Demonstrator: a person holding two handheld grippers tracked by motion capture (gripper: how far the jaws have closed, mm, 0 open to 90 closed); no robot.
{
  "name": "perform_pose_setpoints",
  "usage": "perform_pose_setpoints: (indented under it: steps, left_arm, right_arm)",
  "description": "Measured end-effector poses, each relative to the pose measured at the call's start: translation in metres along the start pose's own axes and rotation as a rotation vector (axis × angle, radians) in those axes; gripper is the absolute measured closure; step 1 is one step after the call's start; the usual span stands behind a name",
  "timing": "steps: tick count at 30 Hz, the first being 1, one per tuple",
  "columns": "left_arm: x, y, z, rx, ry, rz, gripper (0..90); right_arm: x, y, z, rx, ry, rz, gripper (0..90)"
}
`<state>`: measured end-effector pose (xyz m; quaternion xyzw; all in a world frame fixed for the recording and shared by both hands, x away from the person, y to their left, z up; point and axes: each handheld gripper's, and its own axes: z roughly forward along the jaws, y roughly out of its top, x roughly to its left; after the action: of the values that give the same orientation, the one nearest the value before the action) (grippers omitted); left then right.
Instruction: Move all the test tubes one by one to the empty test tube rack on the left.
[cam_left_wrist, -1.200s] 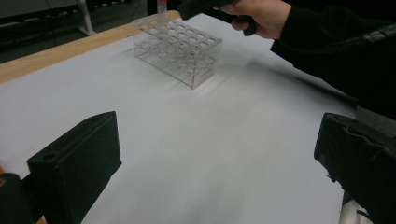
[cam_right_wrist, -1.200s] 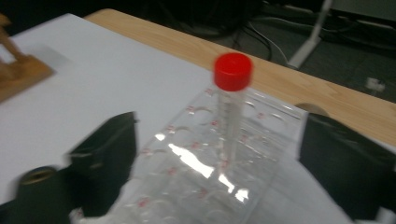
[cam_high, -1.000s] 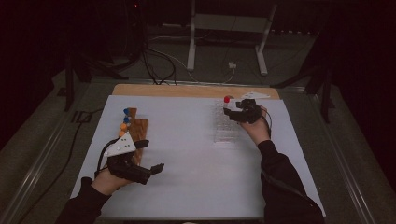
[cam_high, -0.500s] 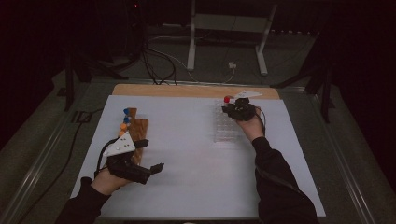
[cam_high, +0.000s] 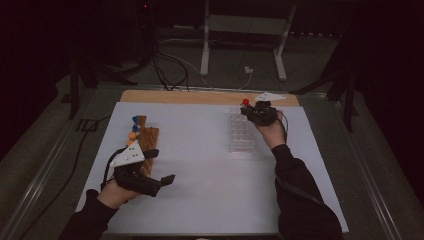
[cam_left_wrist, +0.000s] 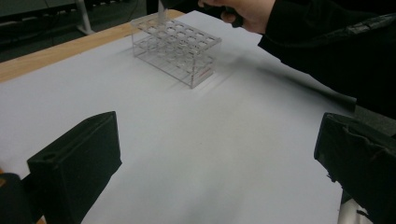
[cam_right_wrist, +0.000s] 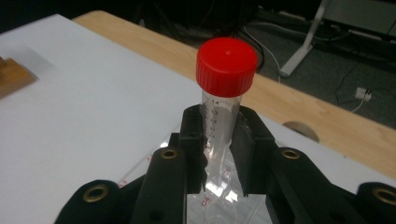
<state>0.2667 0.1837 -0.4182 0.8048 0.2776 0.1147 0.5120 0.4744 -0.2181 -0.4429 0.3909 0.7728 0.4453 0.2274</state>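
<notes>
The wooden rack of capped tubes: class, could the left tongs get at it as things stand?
Probably yes: the left tongs are open and empty, and the wooden rack lies just beside that hand, nothing between.

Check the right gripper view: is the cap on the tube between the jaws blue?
No, the tube clamped in the right gripper carries a red screw cap.

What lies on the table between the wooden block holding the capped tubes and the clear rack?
Nothing: the high view shows bare white table between the wooden block and the clear rack.
</notes>
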Motion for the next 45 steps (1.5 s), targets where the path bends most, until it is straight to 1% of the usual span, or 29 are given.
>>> perform_pose_setpoints:
  steps: [4,7,9,10,12,14,18,23,25,30,35,37,39,42,45]
  left_arm:
    - [0.001,0.001,-0.001,-0.003,-0.005,-0.002,1.3]
    - [0.001,0.002,-0.001,-0.006,-0.011,-0.005,1.3]
    - [0.000,0.003,0.000,-0.007,-0.011,-0.002,1.3]
    - [0.000,0.003,0.000,-0.008,-0.017,-0.004,1.3]
    - [-0.001,0.004,0.001,-0.005,-0.019,-0.001,1.4]
    - [-0.001,0.004,0.002,-0.007,-0.019,-0.009,1.4]
    - [-0.001,0.007,0.003,-0.009,-0.023,-0.006,1.4]
    - [-0.002,0.009,0.005,-0.013,-0.031,-0.005,1.4]
    - [-0.003,0.009,0.006,-0.010,-0.031,-0.002,1.3]
    - [-0.003,0.008,0.010,0.000,-0.030,-0.010,1.4]
    - [-0.005,0.009,0.014,0.006,-0.046,-0.007,1.4]
    - [-0.006,0.010,0.015,0.007,-0.053,-0.006,1.4]
    - [-0.007,0.011,0.017,0.007,-0.056,-0.007,1.4]
    - [-0.009,0.014,0.021,0.009,-0.069,0.001,1.3]
    - [-0.012,0.015,0.026,0.011,-0.081,0.003,1.4]
  right_arm:
    - [0.003,0.008,-0.009,-0.016,-0.015,-0.034,74.8]
    - [0.006,0.015,-0.017,-0.032,-0.011,-0.047,74.8]
    - [0.009,0.019,-0.023,-0.043,0.003,-0.058,74.8]
    - [0.011,0.021,-0.026,-0.048,0.006,-0.066,74.8]
    - [0.016,0.024,-0.031,-0.060,0.034,-0.067,74.8]
    - [0.023,0.024,-0.035,-0.060,0.056,-0.086,74.8]
    - [0.037,0.019,-0.040,-0.064,0.115,-0.116,74.8]
    - [0.058,0.010,-0.047,-0.051,0.173,-0.146,74.8]
    - [0.066,0.007,-0.050,-0.050,0.187,-0.165,74.8]
    - [0.088,-0.002,-0.057,-0.026,0.245,-0.194,74.8]
    - [0.110,-0.012,-0.061,-0.004,0.310,-0.212,74.8]
    - [0.119,-0.016,-0.064,0.004,0.329,-0.230,74.8]
    - [0.126,-0.021,-0.066,0.006,0.354,-0.231,74.8]
    - [0.137,-0.028,-0.069,0.011,0.384,-0.240,74.8]
    - [0.149,-0.034,-0.071,0.022,0.411,-0.259,74.8]
